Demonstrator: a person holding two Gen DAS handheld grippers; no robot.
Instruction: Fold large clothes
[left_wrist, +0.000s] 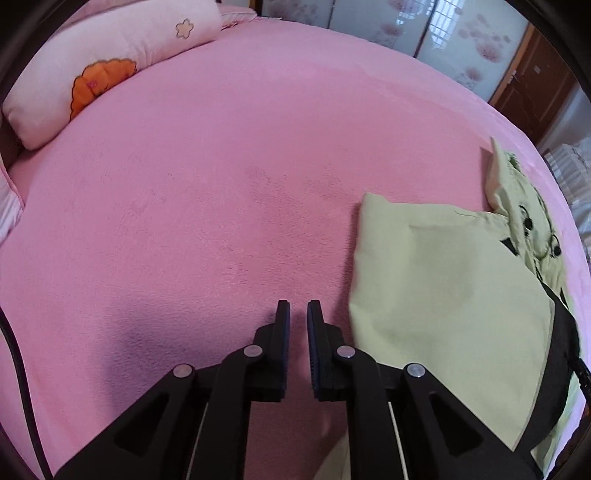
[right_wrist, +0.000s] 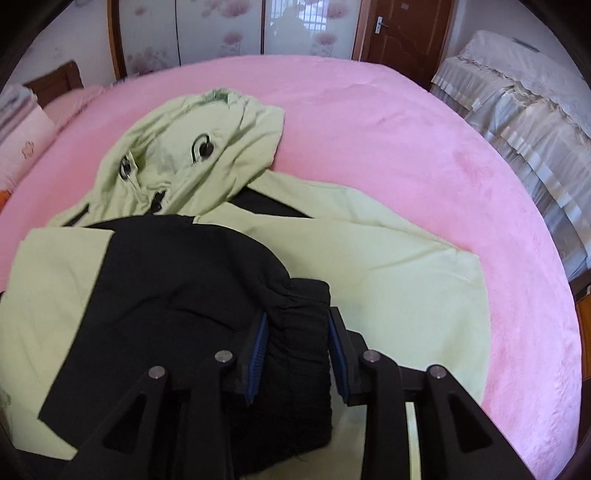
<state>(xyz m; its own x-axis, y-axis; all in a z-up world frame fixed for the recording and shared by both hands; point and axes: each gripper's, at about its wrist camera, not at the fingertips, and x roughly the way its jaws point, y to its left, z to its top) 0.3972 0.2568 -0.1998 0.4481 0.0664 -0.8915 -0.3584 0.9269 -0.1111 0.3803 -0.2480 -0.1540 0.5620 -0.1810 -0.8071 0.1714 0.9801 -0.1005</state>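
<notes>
Looking through the left wrist camera first: the left gripper (left_wrist: 298, 309) is hanging over bare pink bedspread (left_wrist: 207, 192) with its jaws nearly together and nothing between them, so it's carrying nothing. The jacket (left_wrist: 436, 295), pale green with black trim, is lying just beside it toward the right edge of the view, with a pillow (left_wrist: 99, 70) sitting far off at the head of the bed.

Switching to the right wrist camera: the right gripper (right_wrist: 297, 314) is straddling the black cuff (right_wrist: 299, 325) of a sleeve folded across the jacket's body. I can't tell if the pads are actually pinching it. My guess is it's steering that sleeve inward to square things up. The hood (right_wrist: 207, 147) is lying flat beyond.
</notes>
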